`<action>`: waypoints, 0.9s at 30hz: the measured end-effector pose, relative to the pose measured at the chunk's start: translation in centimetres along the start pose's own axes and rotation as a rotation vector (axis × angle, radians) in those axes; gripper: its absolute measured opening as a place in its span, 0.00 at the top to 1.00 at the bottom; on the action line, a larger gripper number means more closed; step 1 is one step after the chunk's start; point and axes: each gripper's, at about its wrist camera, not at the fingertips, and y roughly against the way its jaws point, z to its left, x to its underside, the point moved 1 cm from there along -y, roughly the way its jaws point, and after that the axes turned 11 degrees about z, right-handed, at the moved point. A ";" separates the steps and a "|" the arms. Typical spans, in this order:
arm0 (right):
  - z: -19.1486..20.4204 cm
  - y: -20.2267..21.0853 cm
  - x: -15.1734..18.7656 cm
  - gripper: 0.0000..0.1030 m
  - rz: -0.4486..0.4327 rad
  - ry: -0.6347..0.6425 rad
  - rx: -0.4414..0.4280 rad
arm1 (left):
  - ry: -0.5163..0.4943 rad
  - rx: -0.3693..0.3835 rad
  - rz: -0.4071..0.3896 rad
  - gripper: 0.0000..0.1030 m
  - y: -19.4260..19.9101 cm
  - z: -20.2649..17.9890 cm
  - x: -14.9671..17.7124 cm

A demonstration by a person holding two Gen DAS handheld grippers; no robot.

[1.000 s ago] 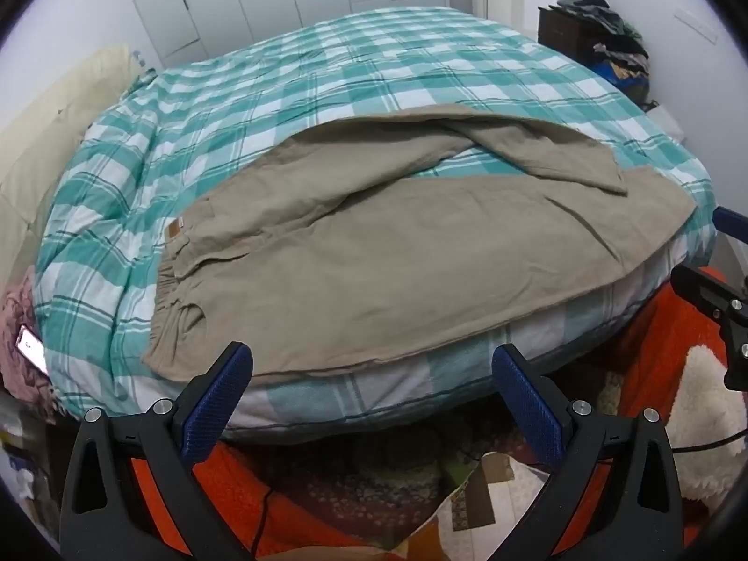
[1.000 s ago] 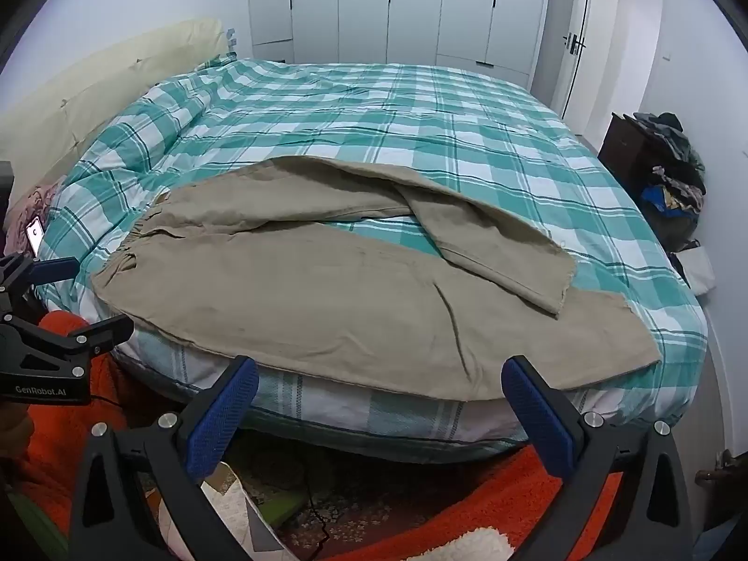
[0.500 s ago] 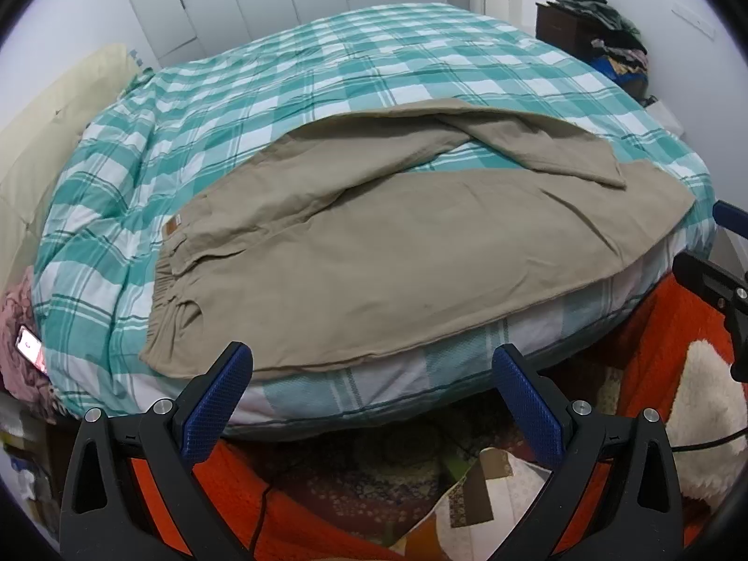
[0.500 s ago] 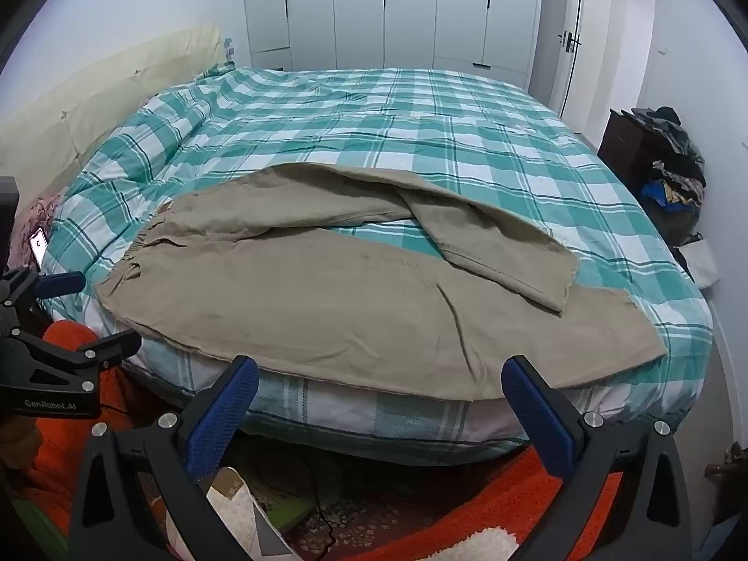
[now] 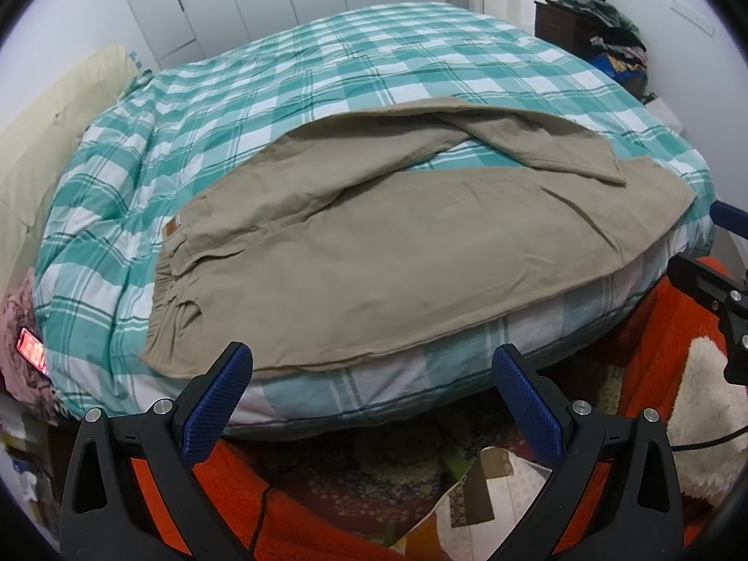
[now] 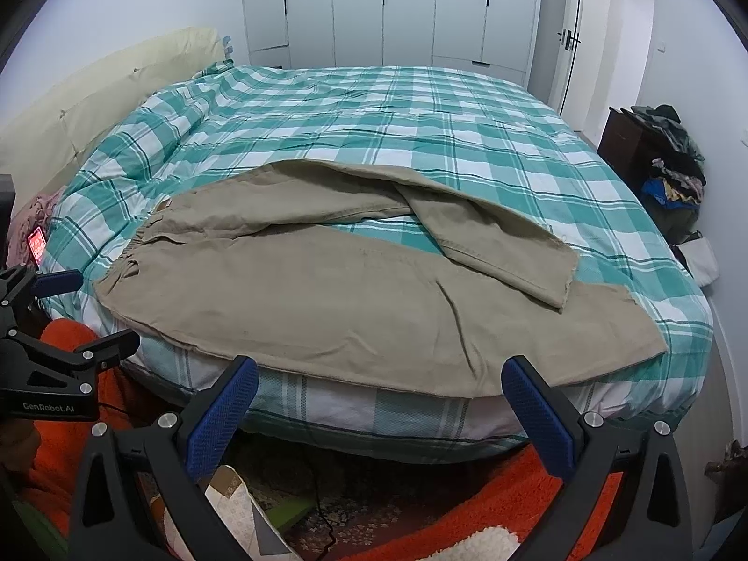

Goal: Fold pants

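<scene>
Beige pants (image 5: 374,252) lie spread across the near part of the bed, waistband to the left, legs to the right. The far leg is bent, with its cuff folded over the near leg; they also show in the right wrist view (image 6: 327,299). My left gripper (image 5: 371,374) is open and empty, below the bed's near edge by the waist half. My right gripper (image 6: 381,383) is open and empty, below the near edge by the leg half. Each gripper shows at the edge of the other's view.
The bed has a teal checked duvet (image 6: 420,117). An orange rug (image 5: 654,327) and patchwork cloth lie on the floor by the bed. A dresser piled with clothes (image 6: 668,154) stands at the right wall. White wardrobes (image 6: 397,4) are behind. A lit phone (image 5: 30,348) lies at the left.
Both grippers have risen and moved slightly back, so the views look a little more down onto the bed. The pants have not moved.
</scene>
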 end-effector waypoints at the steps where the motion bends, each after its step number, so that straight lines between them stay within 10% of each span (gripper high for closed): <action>1: 0.0 -0.1 0.0 0.00 0.003 0.003 0.002 | -0.002 -0.001 0.000 0.01 0.0 0.0 0.0; 27: 0.3 -0.4 0.0 0.00 0.010 0.012 0.007 | 0.042 0.063 -0.060 0.01 0.4 1.3 -0.3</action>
